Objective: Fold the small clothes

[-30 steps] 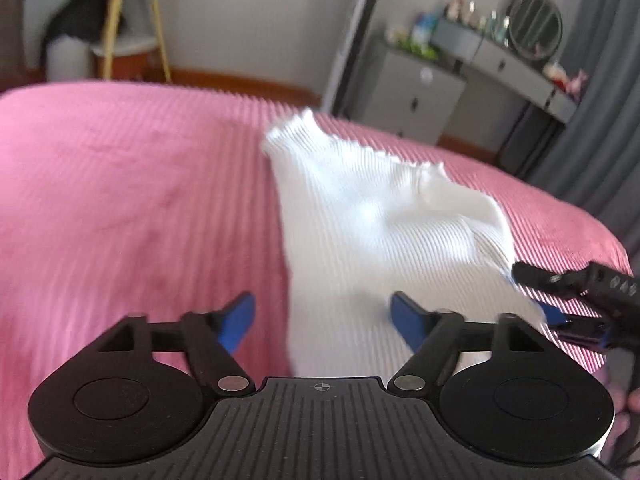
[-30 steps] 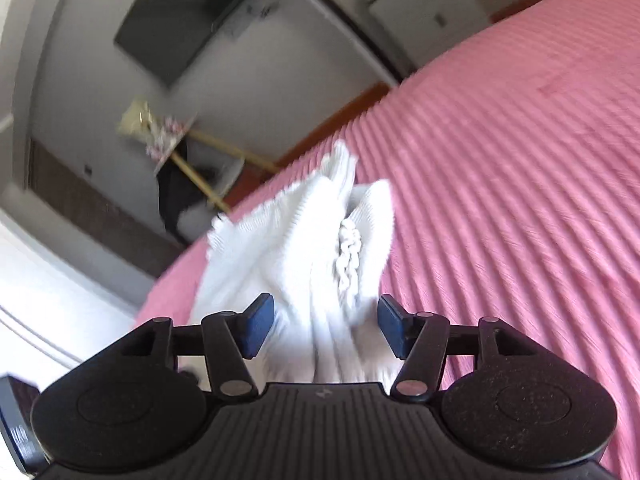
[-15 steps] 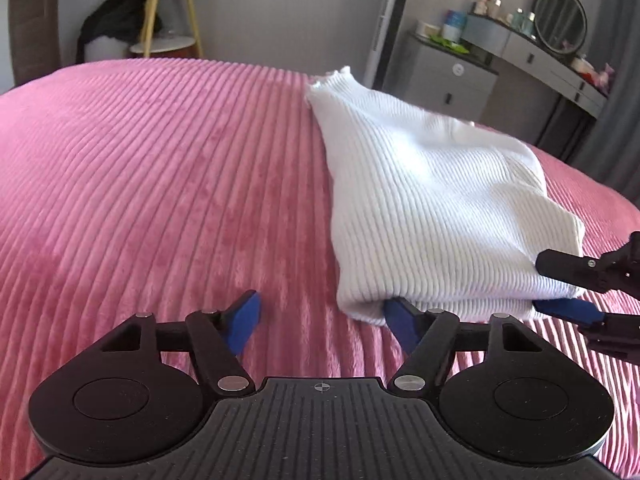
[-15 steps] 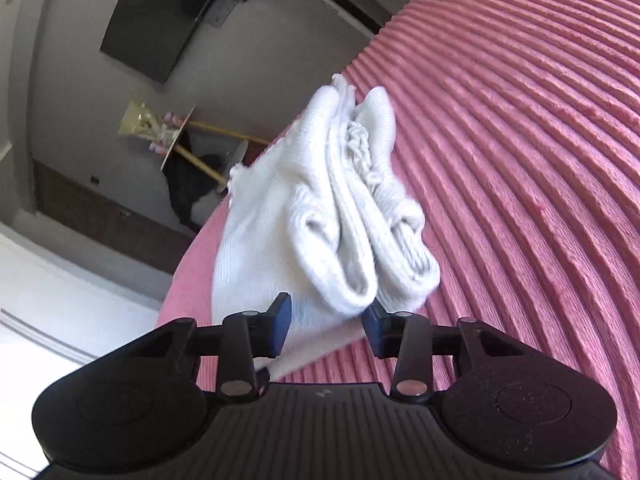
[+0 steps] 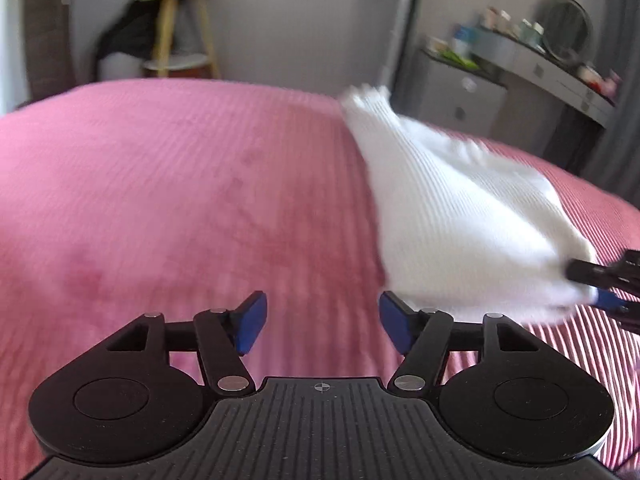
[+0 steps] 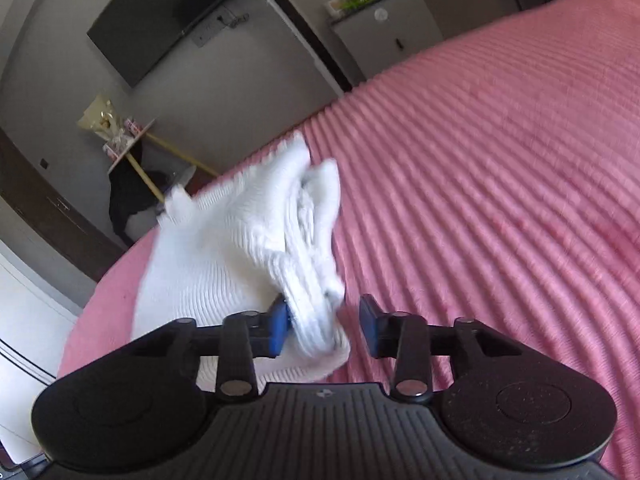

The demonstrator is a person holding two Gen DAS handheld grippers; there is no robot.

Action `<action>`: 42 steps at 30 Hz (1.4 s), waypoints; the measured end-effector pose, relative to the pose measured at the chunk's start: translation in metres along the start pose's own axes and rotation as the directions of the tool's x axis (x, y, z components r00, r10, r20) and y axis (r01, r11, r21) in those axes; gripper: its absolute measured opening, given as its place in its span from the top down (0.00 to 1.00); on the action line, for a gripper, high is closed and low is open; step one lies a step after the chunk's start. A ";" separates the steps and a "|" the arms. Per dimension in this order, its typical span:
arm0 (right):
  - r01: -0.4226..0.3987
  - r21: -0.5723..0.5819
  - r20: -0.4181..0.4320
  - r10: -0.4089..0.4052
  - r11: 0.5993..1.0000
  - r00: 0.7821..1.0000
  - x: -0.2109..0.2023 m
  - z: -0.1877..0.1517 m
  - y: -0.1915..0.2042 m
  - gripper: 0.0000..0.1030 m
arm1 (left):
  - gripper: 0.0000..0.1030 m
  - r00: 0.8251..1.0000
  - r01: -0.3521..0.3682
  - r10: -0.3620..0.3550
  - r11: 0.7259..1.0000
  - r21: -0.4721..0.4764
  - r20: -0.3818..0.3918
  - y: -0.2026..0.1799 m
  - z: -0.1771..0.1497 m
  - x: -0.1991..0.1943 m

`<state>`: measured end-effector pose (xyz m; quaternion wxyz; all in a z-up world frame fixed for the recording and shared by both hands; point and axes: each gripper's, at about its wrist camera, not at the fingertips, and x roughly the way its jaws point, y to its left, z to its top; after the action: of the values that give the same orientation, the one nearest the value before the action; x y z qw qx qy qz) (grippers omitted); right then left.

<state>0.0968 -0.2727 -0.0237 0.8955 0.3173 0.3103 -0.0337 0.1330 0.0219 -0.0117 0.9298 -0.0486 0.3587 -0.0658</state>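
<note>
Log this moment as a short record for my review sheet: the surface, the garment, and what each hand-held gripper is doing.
surface: pink ribbed bed cover
garment: white knit garment, folded over on itself, lying on the cover, blurred
left hand-held gripper: open, nothing between its pads, jaws have just been closing, beside the garment's near corner
right hand-held gripper: jaws have just been closing, garment's thick folded edge between them, apparently gripped

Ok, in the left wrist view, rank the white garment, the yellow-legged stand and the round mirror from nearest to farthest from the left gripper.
1. White garment: just right of the left gripper, on the pink bed.
2. Yellow-legged stand: beyond the bed, far left.
3. Round mirror: far right, on the dresser.
Stand and mirror are too close to call.
</note>
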 end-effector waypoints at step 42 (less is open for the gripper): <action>0.190 -0.574 -0.067 -0.277 0.797 0.959 -0.026 -0.037 0.093 0.50 | 0.07 0.997 0.032 -0.018 0.984 0.174 -0.081 -0.073 0.015 -0.046</action>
<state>0.0797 -0.1806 0.0195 0.9124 0.0008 0.4084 -0.0280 0.1031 -0.0425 0.0398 0.9148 0.0315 0.3873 -0.1106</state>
